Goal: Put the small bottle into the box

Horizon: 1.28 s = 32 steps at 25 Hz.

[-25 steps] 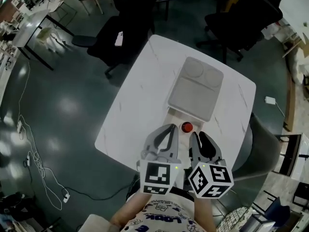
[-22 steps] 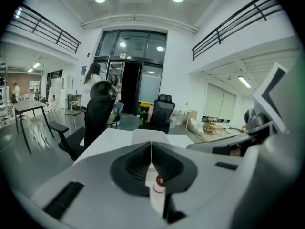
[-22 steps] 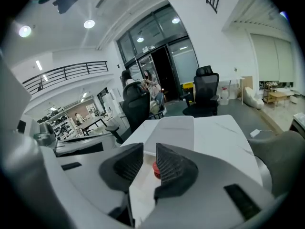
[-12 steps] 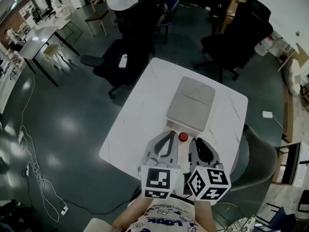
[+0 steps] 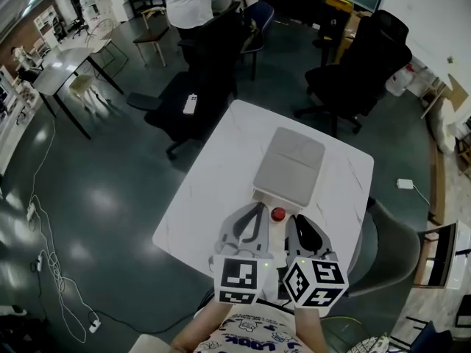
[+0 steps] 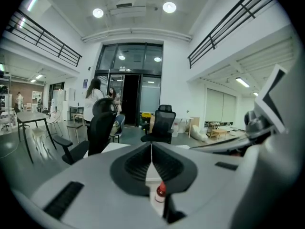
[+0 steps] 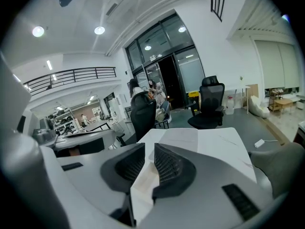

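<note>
Bottle: small bottle (image 5: 278,213), red-capped, upright by the near edge of the surface (image 5: 213,190), just before the box (image 5: 289,162).
Left: left hand-held gripper (image 5: 257,207), jaws together, empty.
Right: right hand-held gripper (image 5: 294,220), jaws narrowed to a slit, empty.
Risk: approached with jaws this tight, the bottle would likely topple; the box looks lidded, which would block entry.

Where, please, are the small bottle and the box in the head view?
small bottle (image 5: 278,214), head view, on its red cap.
box (image 5: 289,165), head view, on the middle of its grey lid.
</note>
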Each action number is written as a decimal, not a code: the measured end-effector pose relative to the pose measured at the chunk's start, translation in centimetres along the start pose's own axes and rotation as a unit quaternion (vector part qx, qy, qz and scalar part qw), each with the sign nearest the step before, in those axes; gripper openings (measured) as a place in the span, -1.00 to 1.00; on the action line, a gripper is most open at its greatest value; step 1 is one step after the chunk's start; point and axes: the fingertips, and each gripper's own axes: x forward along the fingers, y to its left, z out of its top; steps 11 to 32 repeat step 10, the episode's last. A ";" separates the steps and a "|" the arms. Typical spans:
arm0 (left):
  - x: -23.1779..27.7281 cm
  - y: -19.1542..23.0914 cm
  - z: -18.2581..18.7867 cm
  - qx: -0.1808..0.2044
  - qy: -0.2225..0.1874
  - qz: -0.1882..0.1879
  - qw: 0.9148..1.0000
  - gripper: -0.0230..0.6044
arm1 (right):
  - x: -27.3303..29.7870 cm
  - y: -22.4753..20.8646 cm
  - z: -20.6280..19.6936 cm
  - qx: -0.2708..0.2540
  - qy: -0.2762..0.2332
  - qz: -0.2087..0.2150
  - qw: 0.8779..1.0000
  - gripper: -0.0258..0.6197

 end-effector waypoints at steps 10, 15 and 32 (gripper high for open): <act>-0.6 0.1 0.2 0.005 -0.006 0.001 1.000 -0.87 | -0.4 0.4 0.0 -0.003 -0.005 0.000 1.000 -0.71; -0.6 0.1 0.2 0.005 -0.006 0.001 1.000 -0.87 | -0.4 0.4 0.0 -0.003 -0.005 0.000 1.000 -0.71; -0.6 0.1 0.2 0.005 -0.006 0.001 1.000 -0.87 | -0.4 0.4 0.0 -0.003 -0.005 0.000 1.000 -0.71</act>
